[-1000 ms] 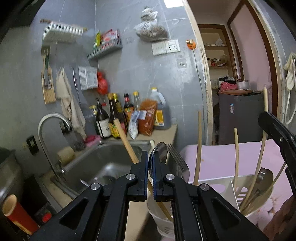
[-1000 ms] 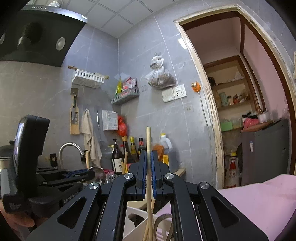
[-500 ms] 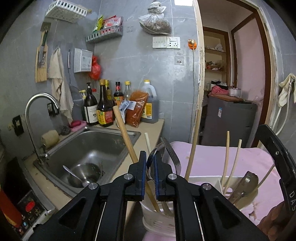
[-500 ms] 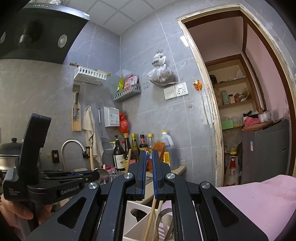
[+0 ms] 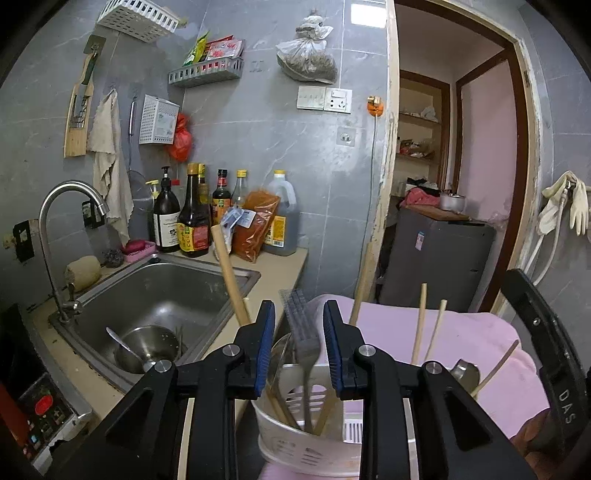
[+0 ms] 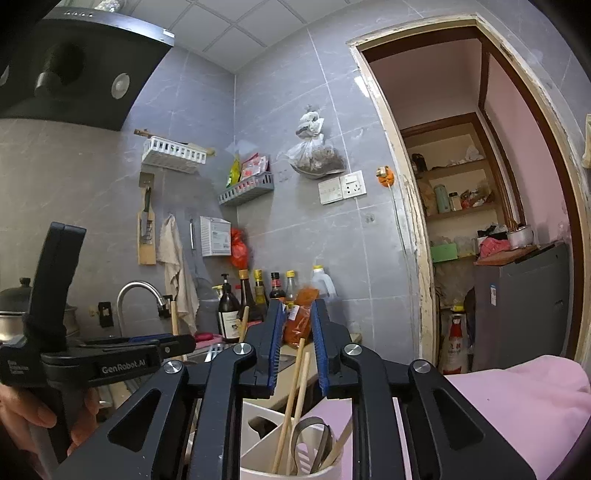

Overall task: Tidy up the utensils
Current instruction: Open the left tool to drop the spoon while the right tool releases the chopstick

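Above the white utensil holder [image 5: 295, 439]: left gripper [image 5: 299, 343] and right gripper [image 6: 298, 345] hovering, jaws just opening, spread clear of fork [image 5: 304, 343] and chopsticks [image 6: 295, 391].

flat, dim indoor light, bright ceiling panel [image 5: 365, 13] glaring top centre. soft shadows. heavy fisheye bend, black vignette at corners. fork [image 5: 303, 332] motion-blurred; rest reasonably sharp.

Utensil holder [image 5: 295, 439] set right of sink [image 5: 155, 295], on pink cloth [image 5: 480, 339]. Fork [image 5: 303, 332] and chopsticks [image 6: 295, 387] stood in it. Bottles [image 5: 192, 218] ranged behind sink.
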Tool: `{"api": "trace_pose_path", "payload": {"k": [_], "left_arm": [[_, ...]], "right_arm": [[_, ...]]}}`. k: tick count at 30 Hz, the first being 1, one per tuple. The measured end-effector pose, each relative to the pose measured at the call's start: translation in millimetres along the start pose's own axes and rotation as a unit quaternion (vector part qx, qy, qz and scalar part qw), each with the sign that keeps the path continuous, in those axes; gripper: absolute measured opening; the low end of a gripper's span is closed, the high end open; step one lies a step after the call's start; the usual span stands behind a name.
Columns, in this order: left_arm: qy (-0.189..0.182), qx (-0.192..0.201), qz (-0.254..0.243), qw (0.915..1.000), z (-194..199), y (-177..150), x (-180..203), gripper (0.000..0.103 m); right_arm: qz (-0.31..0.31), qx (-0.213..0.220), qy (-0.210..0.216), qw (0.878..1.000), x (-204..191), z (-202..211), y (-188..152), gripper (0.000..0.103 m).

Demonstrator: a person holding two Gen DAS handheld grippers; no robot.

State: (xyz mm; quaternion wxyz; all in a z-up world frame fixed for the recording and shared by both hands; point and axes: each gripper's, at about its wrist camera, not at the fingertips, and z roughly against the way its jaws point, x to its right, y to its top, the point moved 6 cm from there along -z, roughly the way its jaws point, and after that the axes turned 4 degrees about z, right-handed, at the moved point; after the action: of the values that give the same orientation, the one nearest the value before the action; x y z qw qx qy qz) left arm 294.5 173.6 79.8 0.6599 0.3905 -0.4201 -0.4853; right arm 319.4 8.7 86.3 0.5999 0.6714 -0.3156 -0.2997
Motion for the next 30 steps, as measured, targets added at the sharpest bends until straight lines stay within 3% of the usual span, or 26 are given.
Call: {"api": "trace_pose_path", "payload": {"k": [10,12,17,22,24,30], "left_arm": [[-0.025,0.019,0.024,0.9992,10.3,2.0,5.2,0.051],[-0.028,0.021,0.031,0.9989,12.5,2.3,6.2,0.058],[-0.036,0.028,0.037,0.9983,20.0,-1.5,14.4,0.072],[-0.051,0.025,0.037,0.9977,25.0,-11.6,28.1,0.092],[-0.058,0.021,0.034,0.9975,27.5,-18.5,34.9,0.094],[-0.065,0.022,0.027,0.9973,35.7,-33.5,49.9,0.099]], "right_arm": [[0.006,-0.001,-0.012,1.0,8.2,11.6,5.2,0.027],[0.004,-0.003,-0.013,1.0,11.3,15.3,5.7,0.037],[0.006,-0.011,-0.019,1.0,20.7,28.6,5.4,0.047],[0.008,-0.022,-0.028,0.999,32.1,47.7,4.8,0.057],[0.007,-0.025,-0.031,0.999,38.3,57.8,3.5,0.067],[0.004,-0.035,-0.054,0.998,56.3,85.4,1.7,0.078]]}}
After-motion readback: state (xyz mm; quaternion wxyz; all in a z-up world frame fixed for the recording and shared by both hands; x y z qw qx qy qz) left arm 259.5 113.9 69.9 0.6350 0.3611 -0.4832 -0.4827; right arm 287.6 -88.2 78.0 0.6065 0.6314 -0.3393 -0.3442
